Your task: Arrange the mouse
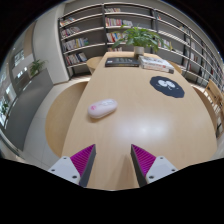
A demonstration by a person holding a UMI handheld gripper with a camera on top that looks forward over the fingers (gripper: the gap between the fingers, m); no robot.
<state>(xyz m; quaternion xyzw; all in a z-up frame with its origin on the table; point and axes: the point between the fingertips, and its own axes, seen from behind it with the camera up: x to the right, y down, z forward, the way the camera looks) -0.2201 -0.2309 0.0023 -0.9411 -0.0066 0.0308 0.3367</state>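
A white computer mouse [101,108] lies on the light wooden table [130,125], ahead of my fingers and a little to the left. A round black mouse pad [166,86] lies farther off to the right, apart from the mouse. My gripper [112,160] is open and empty, its magenta pads [84,157] wide apart, hovering above the table's near part with nothing between the fingers.
A black keyboard [123,62] and a stack of papers or books [155,63] lie at the table's far end, with a potted plant [143,38] behind them. Bookshelves [90,30] line the back wall. A chair [214,98] stands at the right.
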